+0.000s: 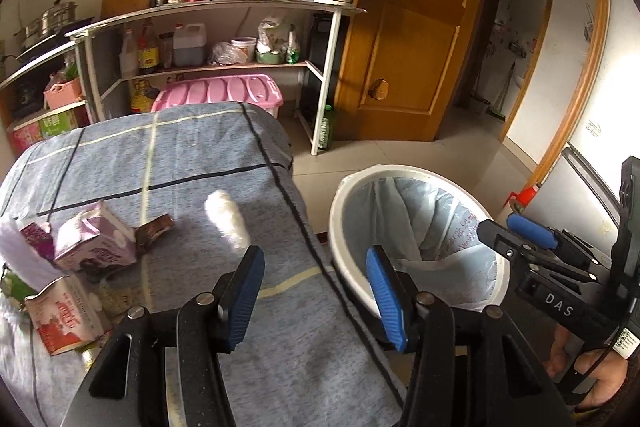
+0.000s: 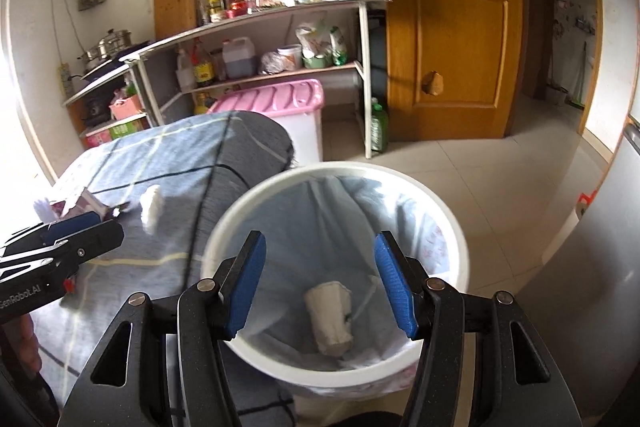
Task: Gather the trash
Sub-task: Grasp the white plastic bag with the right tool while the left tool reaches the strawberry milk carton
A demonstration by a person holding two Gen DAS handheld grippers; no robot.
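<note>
White tissue (image 1: 228,223) lies crumpled on the grey-blue cloth (image 1: 192,155) ahead of your left gripper (image 1: 316,297), whose jaws stand partly open with nothing between them. It looks feather-light and soft, so I'd judge a loose pinch across its middle will do (squeeze hard and it only flattens). To the left sit the cartons: a purple carton (image 1: 96,243), a red and white carton (image 1: 66,315) nearer you, and a small brown wrapper (image 1: 154,229) between carton and tissue. Thin card like that is probably empty, light and easy to crush; take each across its narrow sides, not the folded top. On the right, the bin (image 1: 348,227) stands just beside the cloth's edge, with your right gripper (image 1: 500,231) over it.

From the right wrist, your right gripper (image 2: 320,285) hangs above the bin (image 2: 240,219), jaws well apart and empty. A white paper cup (image 2: 330,317) lies on its side at the bottom of the pale blue liner (image 2: 304,227). The tissue (image 2: 152,209) shows to the far left, near your left gripper (image 2: 80,231).
</note>
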